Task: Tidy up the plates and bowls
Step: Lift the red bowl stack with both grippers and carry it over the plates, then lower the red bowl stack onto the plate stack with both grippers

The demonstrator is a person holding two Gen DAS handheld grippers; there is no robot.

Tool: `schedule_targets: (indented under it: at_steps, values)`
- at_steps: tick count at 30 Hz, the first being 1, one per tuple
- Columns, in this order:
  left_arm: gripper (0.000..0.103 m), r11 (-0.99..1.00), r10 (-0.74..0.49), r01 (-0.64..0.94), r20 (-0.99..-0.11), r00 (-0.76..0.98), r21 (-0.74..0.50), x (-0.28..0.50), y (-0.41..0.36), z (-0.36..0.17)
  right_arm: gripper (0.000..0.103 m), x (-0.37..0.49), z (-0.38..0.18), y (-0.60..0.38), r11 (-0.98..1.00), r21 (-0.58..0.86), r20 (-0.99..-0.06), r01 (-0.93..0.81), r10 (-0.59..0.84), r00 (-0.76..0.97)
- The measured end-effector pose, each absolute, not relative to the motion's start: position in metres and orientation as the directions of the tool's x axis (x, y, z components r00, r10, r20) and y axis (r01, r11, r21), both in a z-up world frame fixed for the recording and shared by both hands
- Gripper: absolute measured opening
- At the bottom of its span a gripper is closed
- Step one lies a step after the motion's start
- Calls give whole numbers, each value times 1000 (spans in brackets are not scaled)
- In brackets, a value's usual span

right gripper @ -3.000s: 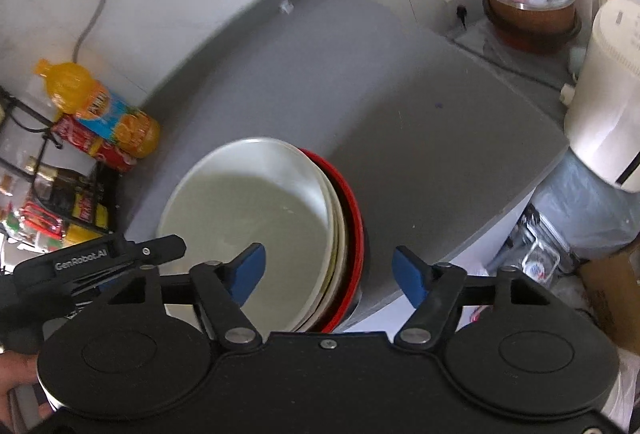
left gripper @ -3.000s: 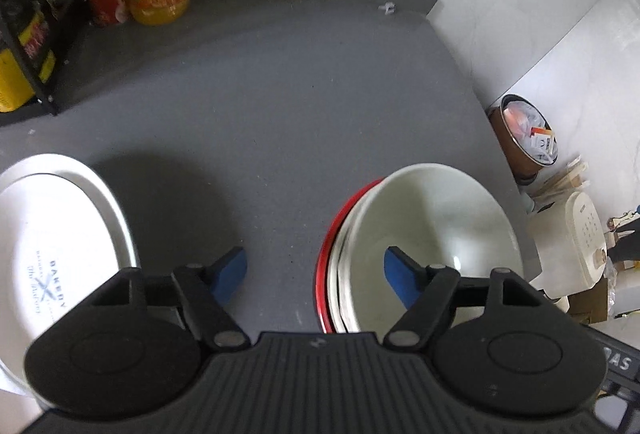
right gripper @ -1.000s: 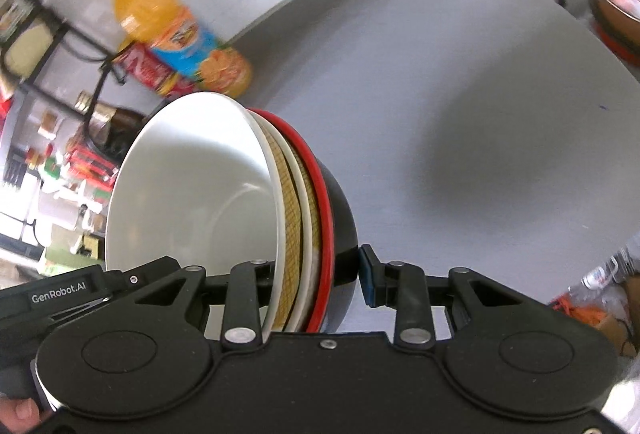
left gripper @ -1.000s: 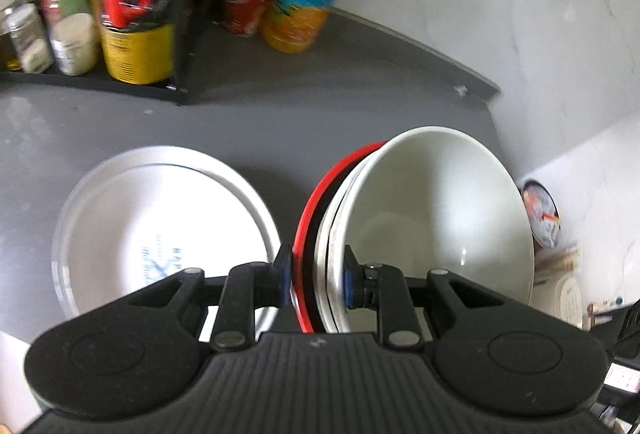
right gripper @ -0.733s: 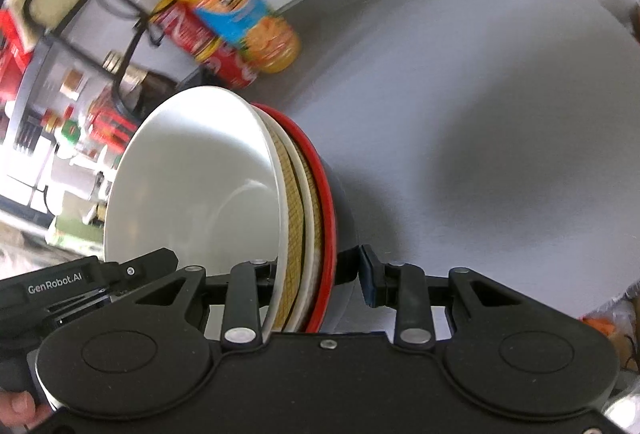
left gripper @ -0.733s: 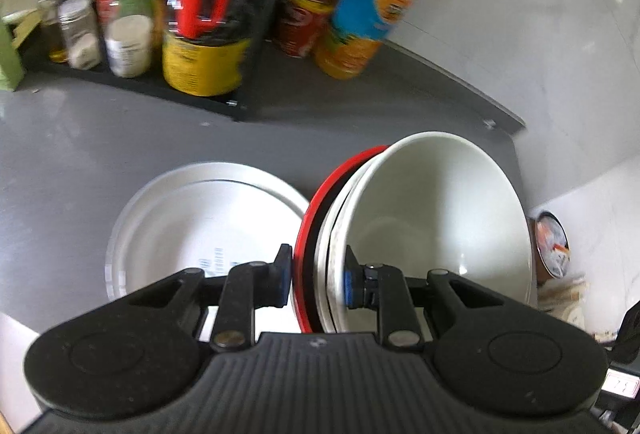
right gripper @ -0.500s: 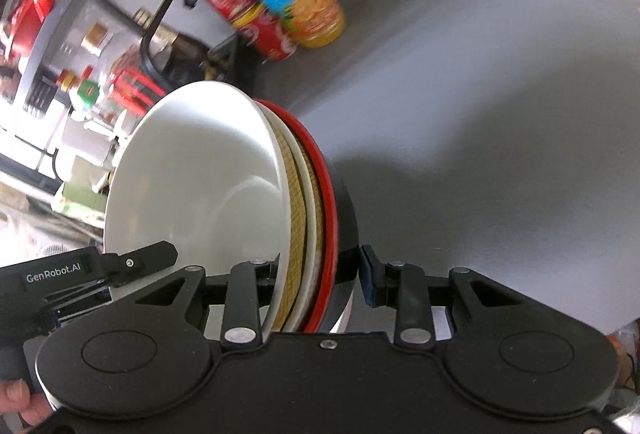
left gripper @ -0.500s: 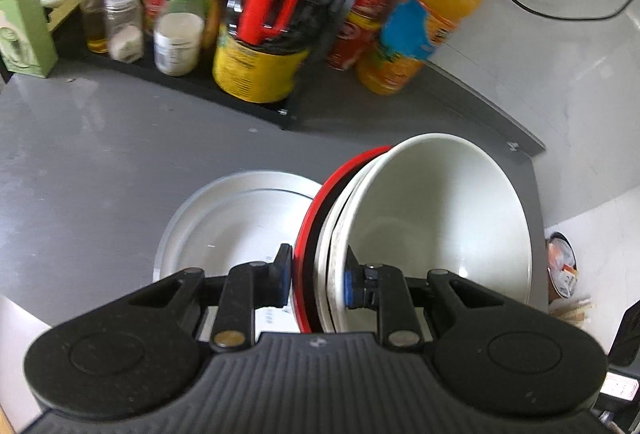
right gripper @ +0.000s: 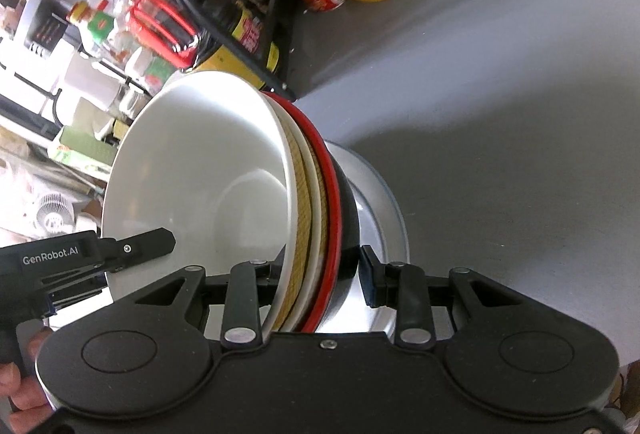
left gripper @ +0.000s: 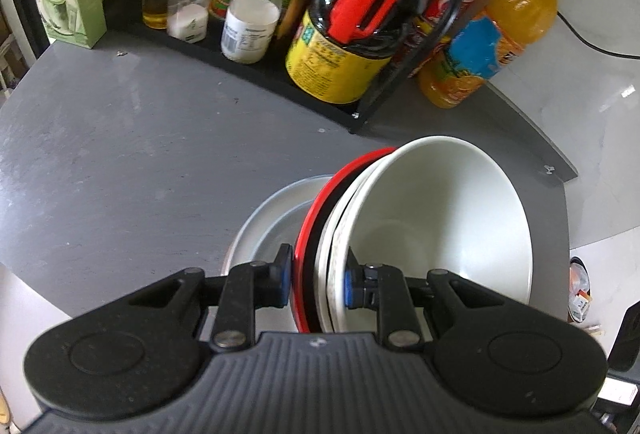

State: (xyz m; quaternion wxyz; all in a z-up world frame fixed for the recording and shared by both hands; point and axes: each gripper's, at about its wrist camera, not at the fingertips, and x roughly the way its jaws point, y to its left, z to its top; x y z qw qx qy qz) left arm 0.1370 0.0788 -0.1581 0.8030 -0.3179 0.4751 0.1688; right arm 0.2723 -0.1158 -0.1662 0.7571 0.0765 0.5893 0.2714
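Bowl stack (left gripper: 440, 226) clamped between both tongs (left gripper: 316, 282) (right gripper: 320, 274)

Both wrist views look closely down, sharing the bowl stack (left gripper: 420, 226).

Black gripper (left gripper: 316, 282), blue pads (left gripper: 285, 276), silver screws

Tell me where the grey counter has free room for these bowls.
Bare grey counter lies left of the white plate, in front of the black condiment rack, and right of the plate. The rack side is crowded with bottles.
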Motion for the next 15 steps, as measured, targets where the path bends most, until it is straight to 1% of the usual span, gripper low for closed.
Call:
schedule_targets:
  at_steps: [8,11,15]
  values:
    - [22,734,-35,-581,-875,483,-351,137,86,-172,31,277,-178,-111,838,433,-860,-332,495,125]
    - [22,731,-33,-589,-881,473,-344,138,86,-178,31,276,-182,-105,835,408,-874,-371,474,107]
    - [22,739,-26,-582,-877,479,-340,134,86,-180,32,275,-182,-105,830,408,-875,-379,474,97]
